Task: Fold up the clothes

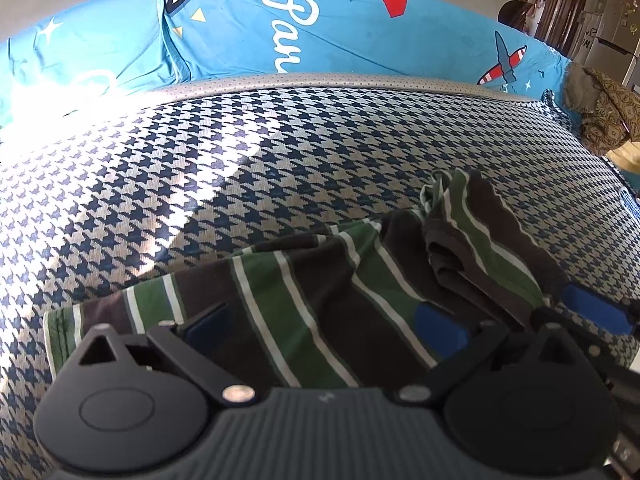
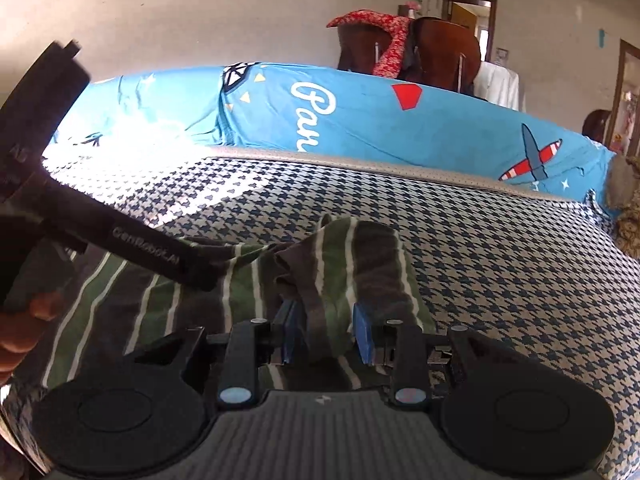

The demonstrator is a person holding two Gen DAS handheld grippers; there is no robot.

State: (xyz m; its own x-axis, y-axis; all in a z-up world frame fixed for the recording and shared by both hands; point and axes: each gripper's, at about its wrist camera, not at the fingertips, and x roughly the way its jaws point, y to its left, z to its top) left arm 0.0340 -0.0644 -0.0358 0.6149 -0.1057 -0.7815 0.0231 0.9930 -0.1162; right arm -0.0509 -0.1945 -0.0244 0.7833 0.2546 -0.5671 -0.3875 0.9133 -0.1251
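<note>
On the bed: a houndstooth-patterned mattress cover (image 1: 280, 152) in navy and cream, sunlit at its left side, carries the whole scene.
Left claw: the left claw (image 1: 324, 328) stands wide open, its blue pads spread far apart over the garment, nothing pinched between them; in the right wrist view its black body reaches in from the left, held by a person's hand (image 2: 20, 328).
Garment: a striped shirt (image 1: 320, 280) in dark brown, green and white lies rumpled on the cover, spread flatter at the left and bunched into a raised fold at the right.
Right claw: the right claw (image 2: 326, 332) is partly open, its blue pads either side of the bunched fold; whether they press it cannot be told.
Backdrop: a bright blue printed sheet (image 2: 360, 112) with a red-and-white aeroplane rises behind the mattress edge; brown chairs (image 2: 432, 52) stand beyond it.
</note>
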